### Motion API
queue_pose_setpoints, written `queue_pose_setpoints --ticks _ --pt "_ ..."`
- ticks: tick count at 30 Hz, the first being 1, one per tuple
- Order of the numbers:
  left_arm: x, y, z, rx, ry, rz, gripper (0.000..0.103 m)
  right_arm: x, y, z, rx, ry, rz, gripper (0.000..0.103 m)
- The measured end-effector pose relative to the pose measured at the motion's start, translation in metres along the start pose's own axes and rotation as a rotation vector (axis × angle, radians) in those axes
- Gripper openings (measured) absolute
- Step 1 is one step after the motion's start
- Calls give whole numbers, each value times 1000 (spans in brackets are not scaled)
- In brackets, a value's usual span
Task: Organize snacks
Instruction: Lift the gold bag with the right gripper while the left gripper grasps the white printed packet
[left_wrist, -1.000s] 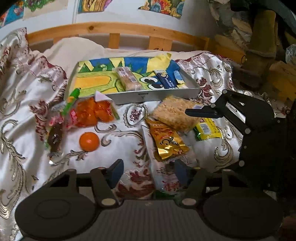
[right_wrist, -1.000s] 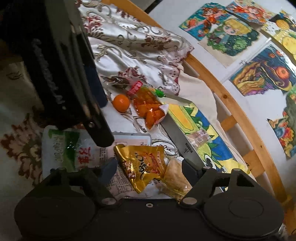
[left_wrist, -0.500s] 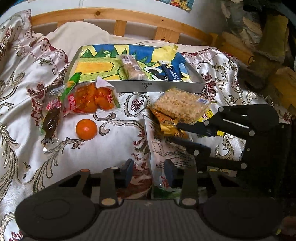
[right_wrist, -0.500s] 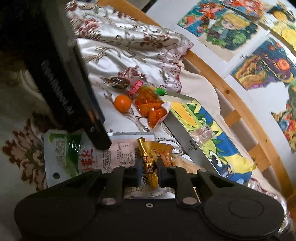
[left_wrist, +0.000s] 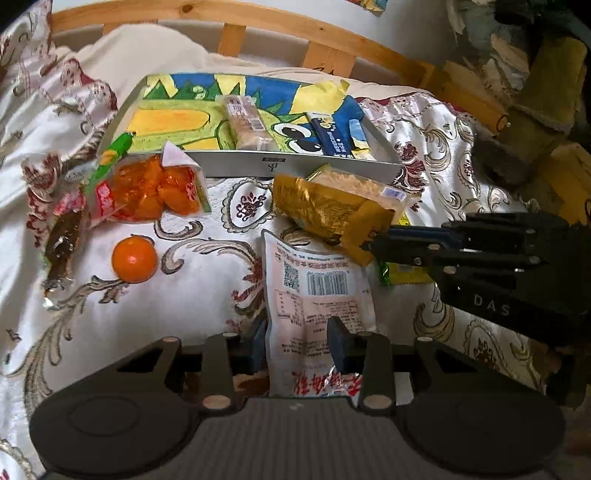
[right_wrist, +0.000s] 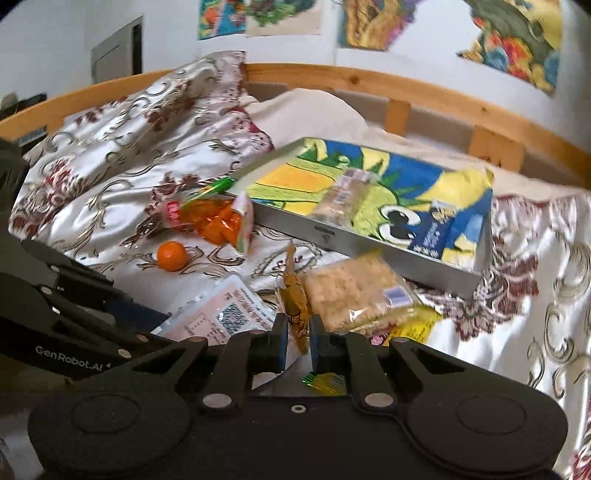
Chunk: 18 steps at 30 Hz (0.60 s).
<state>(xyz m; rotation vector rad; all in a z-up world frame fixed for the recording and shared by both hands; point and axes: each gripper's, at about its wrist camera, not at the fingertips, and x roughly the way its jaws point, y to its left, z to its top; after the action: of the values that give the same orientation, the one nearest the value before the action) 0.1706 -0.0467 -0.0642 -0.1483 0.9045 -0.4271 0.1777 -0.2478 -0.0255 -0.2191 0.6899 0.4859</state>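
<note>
Two grippers over the patterned bedspread (left_wrist: 207, 288) (wooden headboard (right_wrist: 369, 79) behind): right gripper (right_wrist: 295, 334) pinches the gold packet (right_wrist: 295, 310), left gripper (left_wrist: 297, 343) parted.

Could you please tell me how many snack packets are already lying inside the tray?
2 in the tray: a clear-wrapped bar near its middle, and a dark blue packet toward its right end. A pale strip beside the blue one may be a third; I cannot tell.

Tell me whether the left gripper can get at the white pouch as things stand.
Probably yes. The left gripper already has the white pouch's near end between its blue pads, though whether they press on it is unclear. The right gripper has the gold packet pinched and raised, so nothing lies on the pouch.
</note>
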Motion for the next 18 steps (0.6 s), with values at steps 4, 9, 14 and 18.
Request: queue_pose_setpoints --ticks 4,9,14,18 --pt "10 1 3 -16 40 -20 39 6 -1 -3 -7 -1 13 18" --pt "16 3 1 -47 48 -15 40 13 10 -6 -96 -20 19 26" --pt "15 4 1 -42 48 28 22 22 30 -10 -245 -76 -15 41" --pt "13 11 1 -94 52 1 20 30 32 -13 -302 -82 -2 48"
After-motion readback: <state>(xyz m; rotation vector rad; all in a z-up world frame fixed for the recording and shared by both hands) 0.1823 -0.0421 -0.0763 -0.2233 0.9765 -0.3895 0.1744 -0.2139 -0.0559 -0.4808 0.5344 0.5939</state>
